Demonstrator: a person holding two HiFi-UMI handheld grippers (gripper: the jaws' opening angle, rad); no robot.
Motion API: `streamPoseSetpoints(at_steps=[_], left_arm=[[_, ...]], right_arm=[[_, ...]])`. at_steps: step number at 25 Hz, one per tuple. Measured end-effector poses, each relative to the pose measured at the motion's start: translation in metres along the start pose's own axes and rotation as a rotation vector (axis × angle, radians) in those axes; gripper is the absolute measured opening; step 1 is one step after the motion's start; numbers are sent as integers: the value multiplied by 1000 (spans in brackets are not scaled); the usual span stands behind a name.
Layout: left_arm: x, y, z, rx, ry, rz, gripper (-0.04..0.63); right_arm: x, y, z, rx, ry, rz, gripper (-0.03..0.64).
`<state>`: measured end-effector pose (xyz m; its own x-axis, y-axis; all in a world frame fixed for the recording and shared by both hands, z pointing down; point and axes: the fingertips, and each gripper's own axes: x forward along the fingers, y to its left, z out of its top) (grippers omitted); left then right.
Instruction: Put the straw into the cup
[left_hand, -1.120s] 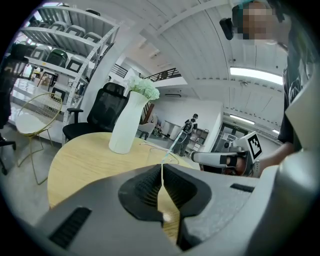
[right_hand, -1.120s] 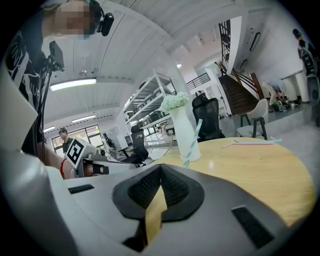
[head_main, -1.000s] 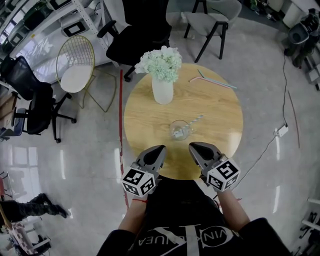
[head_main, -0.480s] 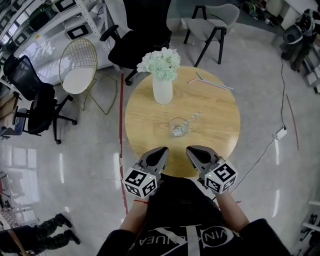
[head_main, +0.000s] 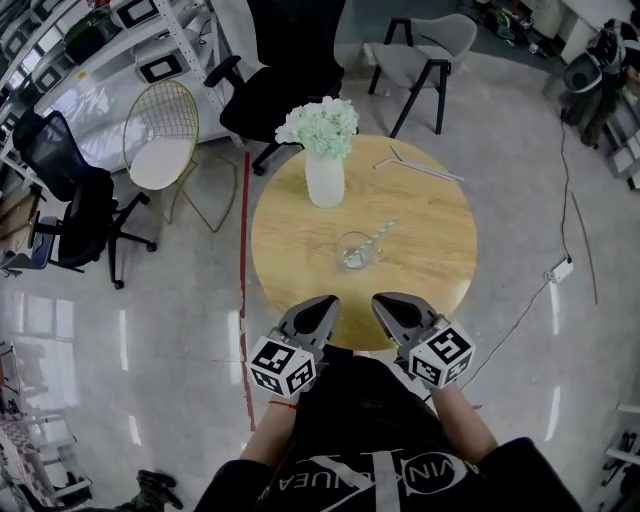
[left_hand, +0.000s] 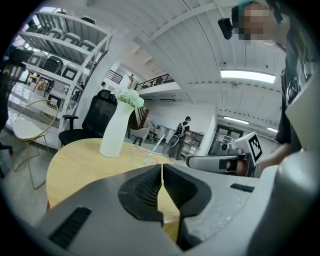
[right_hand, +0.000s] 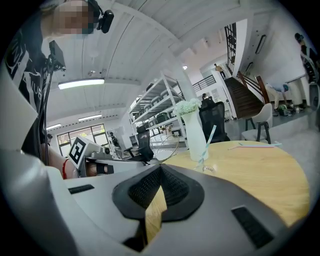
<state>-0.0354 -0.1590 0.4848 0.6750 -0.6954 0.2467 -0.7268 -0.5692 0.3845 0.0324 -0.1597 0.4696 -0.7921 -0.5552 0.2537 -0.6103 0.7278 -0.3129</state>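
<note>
Wooden and round, the table (head_main: 435, 250) carries a clear glass cup (head_main: 357, 250) near its middle. The striped straw (head_main: 384, 230) already stands in the cup, leaning out over the rim toward the far right.

Both claws hover over the table's near edge, side by side and pointing toward the cup. The left gripper (head_main: 329, 300) has its tip a little left of the cup's line, and the right gripper (head_main: 379, 299) a little right of it. The cup with its straw therefore sits ahead of them, between their two lines and clearly apart from both.

In the left gripper view the ribbed pads meet along a thin seam with nothing between them. In the right gripper view the pads likewise press tip to tip and hold nothing.

Beyond the cup stands a white vase (head_main: 325, 180) of pale flowers (head_main: 320, 125). Two spare straws (head_main: 420, 165) lie at the far right of the tabletop, well away from the claws.

Compared with a second ago, the straw and cup sit as they did and the jaws are just as tightly closed. The gap between the tips and the cup has grown a little. The person (head_main: 155, 488) walking across the floor at lower left has almost left the head view.
</note>
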Motion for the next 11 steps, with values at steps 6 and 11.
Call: streamPoseSetpoints(at_steps=[6,11], left_arm=[[-6,-9,4,14,-12,8,17],[-11,-18,3,20,-16,16,17]], right_arm=[[-6,8,1,-5,-6,15,3],[-11,15,1,-11,-13,33,3]])
